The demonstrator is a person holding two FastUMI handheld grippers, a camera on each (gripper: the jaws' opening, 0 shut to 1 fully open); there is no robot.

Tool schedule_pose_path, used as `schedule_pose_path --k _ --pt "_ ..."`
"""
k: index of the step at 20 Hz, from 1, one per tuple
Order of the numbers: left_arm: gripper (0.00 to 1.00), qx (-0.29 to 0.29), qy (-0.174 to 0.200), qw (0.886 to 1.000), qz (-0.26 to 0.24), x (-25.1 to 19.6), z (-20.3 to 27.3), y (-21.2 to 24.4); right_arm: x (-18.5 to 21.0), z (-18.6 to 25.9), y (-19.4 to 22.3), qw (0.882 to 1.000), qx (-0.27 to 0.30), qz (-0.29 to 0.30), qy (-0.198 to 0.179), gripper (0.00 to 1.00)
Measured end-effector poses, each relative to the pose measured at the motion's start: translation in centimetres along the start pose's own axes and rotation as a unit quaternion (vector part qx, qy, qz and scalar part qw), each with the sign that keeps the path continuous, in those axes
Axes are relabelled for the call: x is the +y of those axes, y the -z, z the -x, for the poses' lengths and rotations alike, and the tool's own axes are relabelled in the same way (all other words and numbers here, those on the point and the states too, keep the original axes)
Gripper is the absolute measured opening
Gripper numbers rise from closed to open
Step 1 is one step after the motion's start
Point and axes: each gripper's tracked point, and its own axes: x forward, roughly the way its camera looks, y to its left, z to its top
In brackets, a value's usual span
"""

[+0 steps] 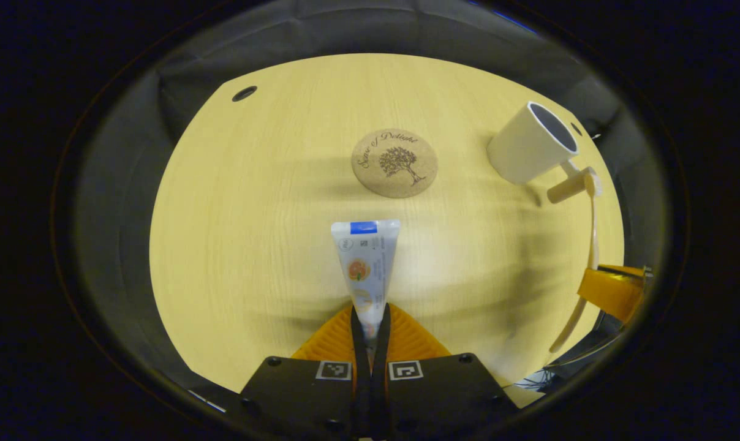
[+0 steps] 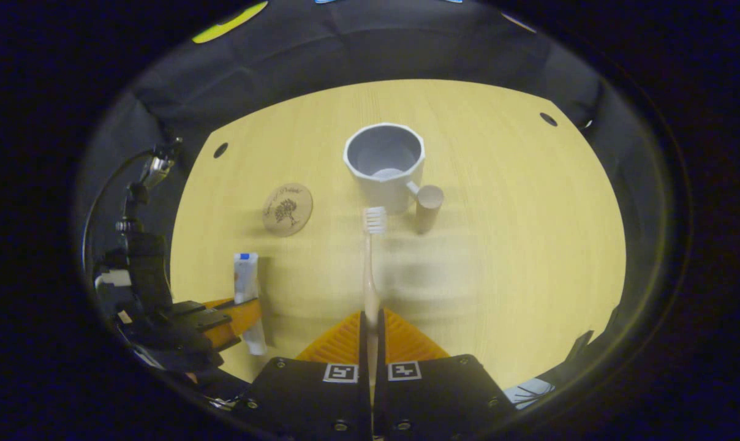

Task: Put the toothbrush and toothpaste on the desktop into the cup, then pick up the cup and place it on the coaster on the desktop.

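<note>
Clenched on the white plastic toothpaste tube [image 1: 366, 269], the left gripper [image 1: 370, 334] is hovering short of the round cork coaster [image 1: 394, 163]; the right gripper [image 2: 371, 331] is gripping the cream toothbrush [image 2: 370, 269], which should be tipping head-first into the white cup [image 2: 385, 165] on the pale wooden surface [image 2: 517, 245].

In my left gripper view, my fingers [image 1: 345, 334] hide the cap end of the white plastic toothpaste tube [image 1: 367, 266]. In my right gripper view, the pale slender toothbrush [image 2: 370, 269] vanishes at its handle end between my fingers [image 2: 348, 337]. The round cork coaster's [image 2: 288, 209] printing is too small to make out.
</note>
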Motion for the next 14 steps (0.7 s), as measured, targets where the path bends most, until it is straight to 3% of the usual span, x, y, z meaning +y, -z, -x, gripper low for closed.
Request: schedule_pose_path --k 8,14 --pt "0.08 0.000 0.001 1.000 0.002 0.2 0.2 0.1 0.0 1.8 -6.0 0.998 -0.056 -0.013 -0.007 0.03" --pt "0.08 0.006 -0.002 1.000 0.004 0.6 0.1 0.4 -1.0 2.3 -12.9 0.994 -0.102 -0.024 0.000 0.03"
